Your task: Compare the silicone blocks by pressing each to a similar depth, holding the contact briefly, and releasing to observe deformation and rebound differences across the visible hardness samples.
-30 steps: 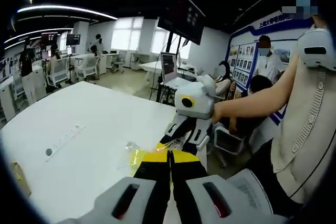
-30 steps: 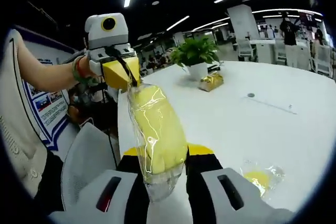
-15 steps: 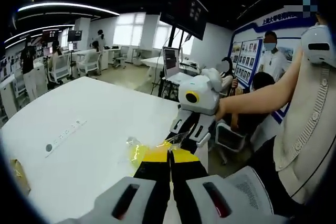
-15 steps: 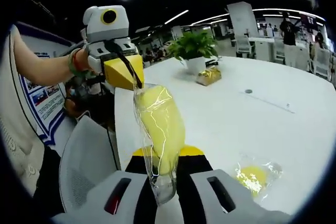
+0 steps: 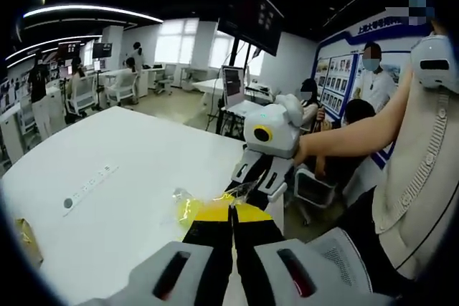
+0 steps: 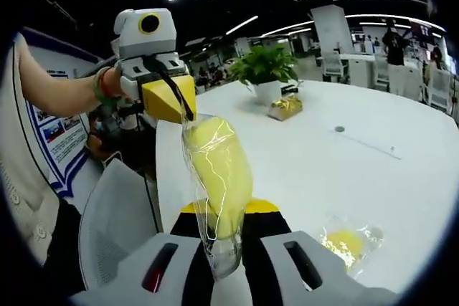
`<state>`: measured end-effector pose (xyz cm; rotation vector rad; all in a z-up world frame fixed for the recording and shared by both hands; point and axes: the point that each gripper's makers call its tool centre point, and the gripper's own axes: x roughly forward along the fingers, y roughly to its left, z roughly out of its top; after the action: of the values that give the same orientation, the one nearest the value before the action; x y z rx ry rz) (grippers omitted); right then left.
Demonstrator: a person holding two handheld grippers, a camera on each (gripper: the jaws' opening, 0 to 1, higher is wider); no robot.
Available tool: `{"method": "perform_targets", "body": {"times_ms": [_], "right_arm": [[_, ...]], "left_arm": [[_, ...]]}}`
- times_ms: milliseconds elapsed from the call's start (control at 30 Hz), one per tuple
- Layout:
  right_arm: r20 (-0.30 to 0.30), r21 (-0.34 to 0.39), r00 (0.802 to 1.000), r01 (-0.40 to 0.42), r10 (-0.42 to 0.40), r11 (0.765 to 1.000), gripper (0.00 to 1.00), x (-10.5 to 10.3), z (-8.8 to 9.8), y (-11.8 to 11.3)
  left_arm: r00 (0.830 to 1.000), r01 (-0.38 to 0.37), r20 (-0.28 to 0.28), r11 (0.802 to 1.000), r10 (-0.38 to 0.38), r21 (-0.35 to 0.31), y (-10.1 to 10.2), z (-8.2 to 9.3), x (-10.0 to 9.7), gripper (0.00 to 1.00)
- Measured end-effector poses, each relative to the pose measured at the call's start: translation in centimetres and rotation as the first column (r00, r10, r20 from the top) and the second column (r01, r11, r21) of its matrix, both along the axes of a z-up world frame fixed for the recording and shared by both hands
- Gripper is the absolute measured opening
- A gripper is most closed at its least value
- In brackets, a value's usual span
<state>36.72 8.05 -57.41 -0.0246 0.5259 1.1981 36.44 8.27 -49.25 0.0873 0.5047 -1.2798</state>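
A yellow silicone block (image 6: 219, 170) sits inside a clear plastic bag and is held up in the air between my two grippers. My right gripper (image 6: 217, 214) is shut on the lower part of the bagged block. My left gripper (image 6: 183, 112) pinches the bag's top edge with its yellow-tipped jaws shut. In the left gripper view, my left gripper (image 5: 231, 209) is shut, with the right gripper (image 5: 252, 183) just beyond its tips. A second bagged yellow block (image 6: 348, 240) lies on the white table (image 6: 358, 163); it also appears as a bagged block (image 5: 186, 207) in the left gripper view.
A potted plant (image 6: 267, 75) and a gold packet (image 6: 285, 108) stand at the table's far end. A power strip (image 5: 87, 190) is set into the tabletop. A grey chair (image 6: 115, 223) stands beside the table. Several people stand beyond the table's corner (image 5: 358, 91).
Both hands shifted slightly in the first half second and the bag now hangs a little straighter. Both grips are unchanged.
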Motion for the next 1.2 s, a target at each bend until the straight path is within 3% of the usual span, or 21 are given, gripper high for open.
{"method": "perform_targets", "body": {"times_ms": [200,233,667,1200], "right_arm": [[-0.007,0.003,1.000,0.006,-0.006,1.000,0.09,-0.06,-0.13,-0.10],[-0.037,0.008,0.999,0.005,-0.005,1.000,0.09,-0.30,-0.25,-0.06],[0.024,0.030,0.999,0.039,-0.040,0.999,0.17,0.09,-0.15,-0.28],[0.033,0.040,0.999,0.042,-0.043,0.998,0.22,0.46,0.01,-0.35]], "left_arm": [[1.000,-0.004,0.003,1.000,0.004,0.006,-0.08,-0.12,0.01,0.00],[1.000,-0.003,0.005,1.000,0.003,0.009,-0.13,-0.16,-0.10,0.00],[1.000,0.000,0.002,1.000,0.000,0.015,-0.26,-0.07,-0.23,0.00],[1.000,-0.006,-0.001,1.000,0.006,0.007,-0.32,0.29,-0.07,0.00]]}}
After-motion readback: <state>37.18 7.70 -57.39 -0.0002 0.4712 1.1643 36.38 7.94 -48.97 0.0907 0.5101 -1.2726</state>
